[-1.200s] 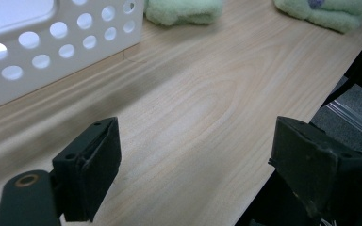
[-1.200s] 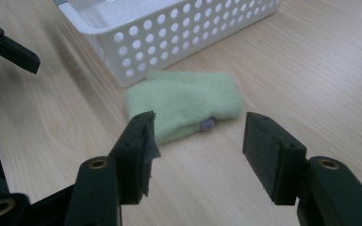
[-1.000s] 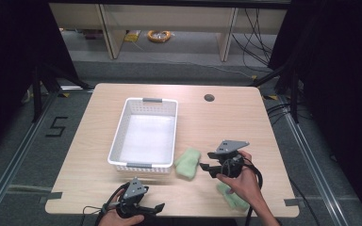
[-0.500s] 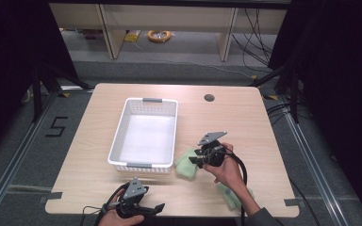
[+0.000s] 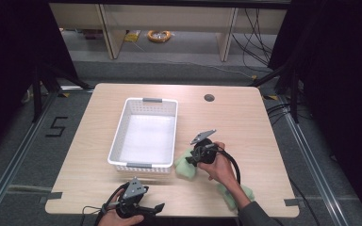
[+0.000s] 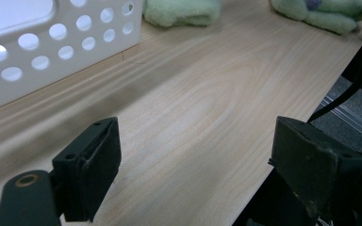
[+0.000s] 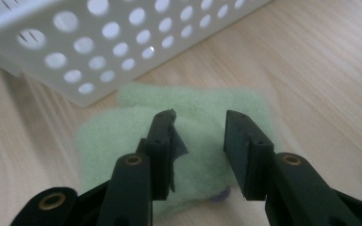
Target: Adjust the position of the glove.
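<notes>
Green plush toy directly beneath parted right tongs, beside white basket.

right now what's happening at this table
A person holds a gripper in each hand. The right gripper is over a green plush toy lying beside the white basket, jaws open on either side of it but not closed on it. The left gripper rests open at the near table edge. Another green toy lies by the right forearm.
</notes>
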The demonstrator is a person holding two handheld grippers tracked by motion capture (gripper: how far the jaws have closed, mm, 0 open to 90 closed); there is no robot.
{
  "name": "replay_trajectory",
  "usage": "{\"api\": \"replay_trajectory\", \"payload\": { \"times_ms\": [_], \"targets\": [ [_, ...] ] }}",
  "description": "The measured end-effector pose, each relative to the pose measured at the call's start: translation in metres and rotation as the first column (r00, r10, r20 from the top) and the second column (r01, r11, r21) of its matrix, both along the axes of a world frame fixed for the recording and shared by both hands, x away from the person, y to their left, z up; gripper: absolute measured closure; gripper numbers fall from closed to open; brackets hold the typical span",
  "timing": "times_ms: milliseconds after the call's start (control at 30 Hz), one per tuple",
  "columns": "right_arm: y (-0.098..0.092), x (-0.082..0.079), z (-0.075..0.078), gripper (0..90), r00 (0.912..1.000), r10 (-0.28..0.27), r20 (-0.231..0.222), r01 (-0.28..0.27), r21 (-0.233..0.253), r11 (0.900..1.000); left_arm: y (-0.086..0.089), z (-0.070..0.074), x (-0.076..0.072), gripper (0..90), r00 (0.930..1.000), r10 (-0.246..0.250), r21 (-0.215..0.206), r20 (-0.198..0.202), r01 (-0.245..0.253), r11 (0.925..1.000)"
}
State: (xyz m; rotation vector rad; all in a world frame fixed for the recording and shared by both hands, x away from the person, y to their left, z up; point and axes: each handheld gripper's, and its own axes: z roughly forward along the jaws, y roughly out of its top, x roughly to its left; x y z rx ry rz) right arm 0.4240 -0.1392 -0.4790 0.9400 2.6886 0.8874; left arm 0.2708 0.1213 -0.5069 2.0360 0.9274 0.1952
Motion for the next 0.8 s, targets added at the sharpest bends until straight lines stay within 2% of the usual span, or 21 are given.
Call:
{"api": "replay_trajectory", "payload": {
  "times_ms": [67, 100, 167, 200, 267, 300, 367, 433, 467, 500, 567, 600, 633, 667, 700, 733, 767, 800],
  "targets": [
    [0.003, 0.000, -0.005, 64.5, 0.9999, -0.008, -0.010, 0.008, -0.017, 1.000, 0.000, 0.000, 0.000, 16.1, 1.0000, 0.000, -0.001, 0.000, 0.000, 1.0000],
    [0.002, 0.002, -0.006, 64.9, 0.9998, 0.008, -0.016, -0.008, -0.028, 1.000, 0.000, 0.000, 0.000, 16.0, 1.0000, 0.001, -0.001, -0.002, -0.001, 1.0000],
    [0.002, 0.002, -0.009, 66.2, 0.9995, -0.023, -0.022, 0.022, -0.035, 0.999, 0.000, 0.000, 0.000, 16.0, 1.0000, 0.000, -0.001, -0.003, 0.000, 1.0000],
    [0.002, 0.001, -0.009, 67.7, 0.9992, -0.030, -0.027, 0.029, -0.035, 0.999, 0.000, 0.000, 0.000, 16.0, 1.0000, 0.000, -0.001, -0.002, 0.000, 1.0000],
    [0.002, 0.001, -0.011, 72.5, 0.9999, 0.000, -0.017, -0.001, -0.022, 1.000, -0.001, 0.000, 0.000, 16.1, 1.0000, 0.009, -0.014, 0.000, -0.009, 0.9999],
    [0.001, 0.000, -0.012, 77.1, 0.9994, -0.006, -0.034, 0.006, -0.011, 1.000, -0.001, 0.000, 0.000, 16.0, 1.0000, 0.009, -0.014, 0.000, -0.009, 0.9999],
    [0.000, 0.000, -0.011, 79.6, 0.9992, -0.014, -0.038, 0.013, -0.021, 1.000, -0.001, -0.001, 0.000, 16.0, 1.0000, 0.009, -0.014, -0.001, -0.009, 0.9999],
    [-0.001, 0.000, -0.012, 84.1, 0.9993, -0.014, -0.036, 0.014, -0.002, 1.000, 0.000, 0.000, 0.000, 16.0, 1.0000, 0.000, -0.001, -0.001, 0.000, 1.0000],
    [-0.002, 0.001, -0.013, 85.7, 0.9997, 0.004, -0.024, -0.004, 0.021, 1.000, 0.000, 0.000, 0.000, 16.0, 1.0000, 0.000, 0.000, -0.001, 0.000, 1.0000],
    [-0.001, 0.000, -0.013, 86.8, 0.9995, -0.025, -0.019, 0.025, 0.011, 1.000, 0.000, 0.001, 0.000, 16.0, 1.0000, -0.001, 0.002, -0.001, 0.001, 1.0000],
    [-0.003, -0.003, -0.008, 88.3, 0.9994, -0.027, -0.021, 0.027, 0.034, 0.999, 0.000, 0.001, 0.000, 16.1, 1.0000, 0.004, 0.000, 0.003, -0.004, 1.0000],
    [-0.003, -0.005, -0.005, 88.8, 0.9989, -0.040, -0.027, 0.041, 0.060, 0.997, 0.001, 0.001, 0.000, 16.0, 1.0000, 0.001, 0.008, 0.004, -0.001, 1.0000],
    [-0.005, -0.008, -0.001, 88.8, 0.9993, -0.029, -0.024, 0.030, 0.057, 0.998, 0.001, 0.000, 0.000, 16.0, 1.0000, 0.002, 0.003, 0.001, -0.002, 1.0000],
    [-0.004, -0.015, 0.004, 88.8, 0.9950, -0.076, -0.064, 0.080, 0.063, 0.995, 0.001, 0.000, 0.000, 16.1, 0.9999, 0.014, -0.003, -0.008, -0.014, 0.9999],
    [-0.006, -0.019, 0.006, 88.9, 0.9987, -0.038, -0.034, 0.041, 0.078, 0.996, 0.002, 0.001, 0.001, 16.1, 1.0000, 0.000, 0.007, 0.004, 0.000, 1.0000],
    [-0.007, -0.025, 0.008, 88.9, 0.9991, -0.038, -0.020, 0.040, 0.087, 0.995, 0.001, 0.000, 0.000, 16.0, 0.9999, 0.016, -0.006, 0.005, -0.016, 0.9998],
    [-0.010, -0.030, 0.011, 89.0, 0.9996, -0.028, 0.010, 0.027, 0.089, 0.996, 0.002, 0.001, 0.001, 16.0, 0.9999, 0.012, 0.010, 0.007, -0.012, 0.9999],
    [-0.011, -0.037, 0.015, 89.1, 0.9996, -0.029, -0.005, 0.030, 0.113, 0.993, 0.002, 0.001, 0.000, 16.1, 1.0000, 0.000, 0.009, 0.004, 0.000, 1.0000]
  ]
}}
